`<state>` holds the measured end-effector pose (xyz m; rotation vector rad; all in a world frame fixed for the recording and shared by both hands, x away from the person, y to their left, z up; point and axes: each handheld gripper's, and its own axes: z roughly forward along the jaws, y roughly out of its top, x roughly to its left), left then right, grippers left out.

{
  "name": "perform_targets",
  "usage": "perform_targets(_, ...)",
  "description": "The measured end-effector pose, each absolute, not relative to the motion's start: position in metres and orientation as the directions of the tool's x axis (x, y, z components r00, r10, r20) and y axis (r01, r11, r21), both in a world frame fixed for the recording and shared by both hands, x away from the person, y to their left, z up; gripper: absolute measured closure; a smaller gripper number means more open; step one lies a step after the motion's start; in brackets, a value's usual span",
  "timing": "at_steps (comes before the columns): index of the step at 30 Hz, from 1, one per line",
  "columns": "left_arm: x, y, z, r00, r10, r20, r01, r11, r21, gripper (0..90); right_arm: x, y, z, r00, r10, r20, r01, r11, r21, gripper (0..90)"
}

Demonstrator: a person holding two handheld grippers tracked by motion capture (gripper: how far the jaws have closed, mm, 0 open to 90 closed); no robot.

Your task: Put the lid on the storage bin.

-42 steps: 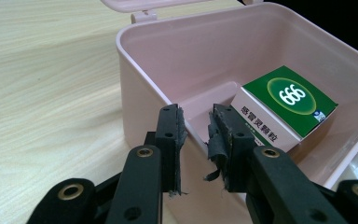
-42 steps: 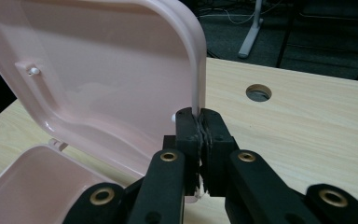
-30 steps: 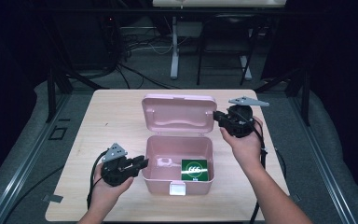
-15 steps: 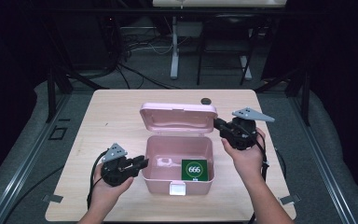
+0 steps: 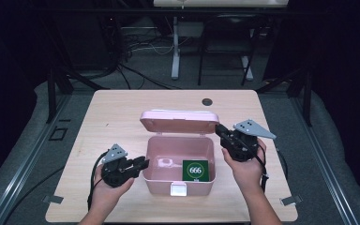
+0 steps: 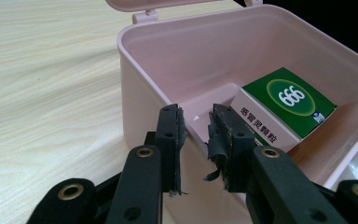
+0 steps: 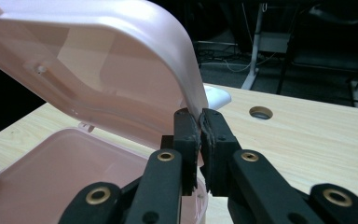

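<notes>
A pink plastic box (image 5: 178, 182) stands open near the table's front edge, with a green "666" packet (image 5: 196, 169) lying in its right half. My left gripper (image 5: 143, 164) is shut on the box's left wall (image 6: 144, 70), one jaw inside and one outside, and the packet (image 6: 289, 100) lies just beyond the jaws. The hinged lid (image 5: 178, 121) leans forward over the back of the box. My right gripper (image 5: 219, 130) is shut on the lid's right edge, and the right gripper view shows the lid's rim (image 7: 186, 79) pinched between both pads.
The box has a white latch (image 5: 178, 189) on its front. The wooden table (image 5: 112, 117) has a round cable hole (image 5: 207, 101) at its far side. Dark floor, cables and stand legs lie behind the table.
My right gripper has come down and toward the near side with the lid, which now tilts further over the box. The left gripper and the box have stayed put.
</notes>
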<state>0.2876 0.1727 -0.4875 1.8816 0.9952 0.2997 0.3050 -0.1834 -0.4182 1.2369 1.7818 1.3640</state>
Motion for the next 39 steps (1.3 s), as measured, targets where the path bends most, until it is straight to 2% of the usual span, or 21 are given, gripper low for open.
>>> perform_targets(7,0.288,0.174,-0.487,0.641,0.74,-0.202,0.515,-0.22,0.829,72.9,0.3,-0.183,-0.421,-0.412,0.908,0.081,0.294,0.048,0.955,83.9)
perform_targets(15,0.289,0.174,-0.481,0.641,0.744,-0.188,0.496,-0.215,0.841,72.7,0.299,-0.184,-0.426,-0.418,0.903,0.097,0.303,0.038,0.952,82.7)
perform_targets(26,0.286,0.178,-0.447,0.62,0.779,-0.097,0.367,-0.178,0.913,64.1,0.301,-0.186,-0.434,-0.423,0.899,0.119,0.334,0.033,0.942,80.7)
perform_targets(39,0.289,0.17,-0.409,0.617,0.786,-0.04,0.282,-0.173,0.944,62.3,0.303,-0.185,-0.442,-0.424,0.896,0.129,0.364,0.038,0.931,78.1)
